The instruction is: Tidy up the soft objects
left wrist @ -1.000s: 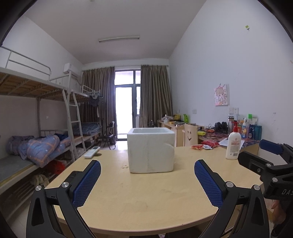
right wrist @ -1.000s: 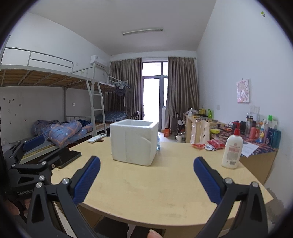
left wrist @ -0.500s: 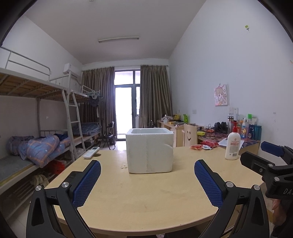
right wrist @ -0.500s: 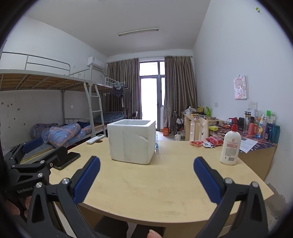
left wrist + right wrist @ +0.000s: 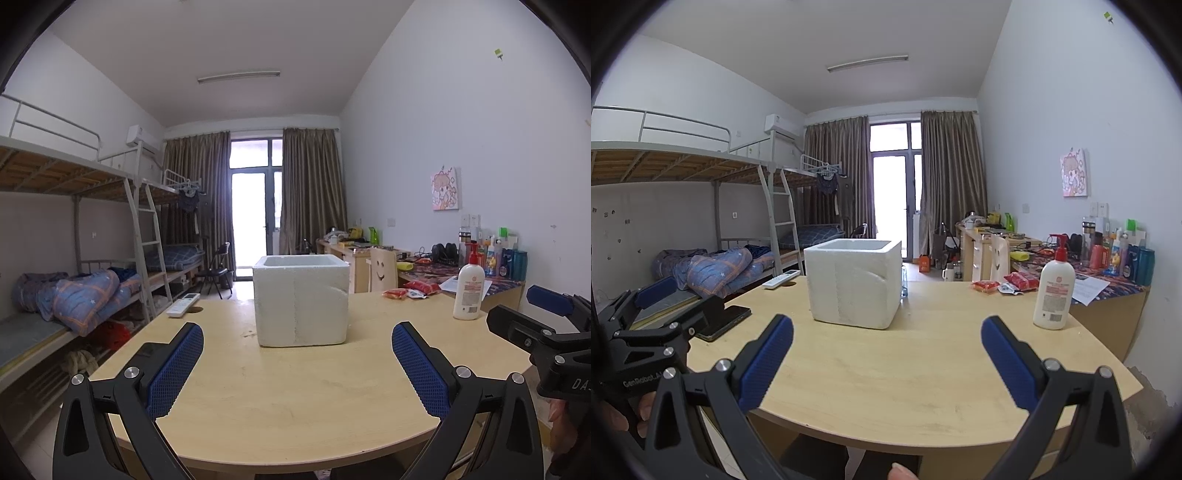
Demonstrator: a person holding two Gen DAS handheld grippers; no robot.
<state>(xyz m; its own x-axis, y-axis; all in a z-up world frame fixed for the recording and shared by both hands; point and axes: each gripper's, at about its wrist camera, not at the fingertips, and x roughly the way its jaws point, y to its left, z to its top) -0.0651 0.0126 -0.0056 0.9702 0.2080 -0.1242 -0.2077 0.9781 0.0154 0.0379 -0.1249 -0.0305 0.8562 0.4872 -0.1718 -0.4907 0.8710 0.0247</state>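
A white foam box (image 5: 301, 301) stands upright and open-topped near the middle of the table (image 5: 295, 398); what lies inside it cannot be seen. Red packets (image 5: 1021, 281) lie on the table's far right side, well apart from the box. A lotion bottle (image 5: 1054, 293) stands upright to the right of the box, nearer than the packets. A remote (image 5: 183, 304) rests at the table's far left edge, and a phone (image 5: 726, 320) lies flat at the left edge, closer in. The left gripper (image 5: 297, 369) hovers over the near part of the table, its blue pads wide apart with nothing between them. The right gripper (image 5: 886, 363) hangs beside it, to the right, its pads likewise spread and holding nothing. Bunk beds (image 5: 74, 258) line the left wall.
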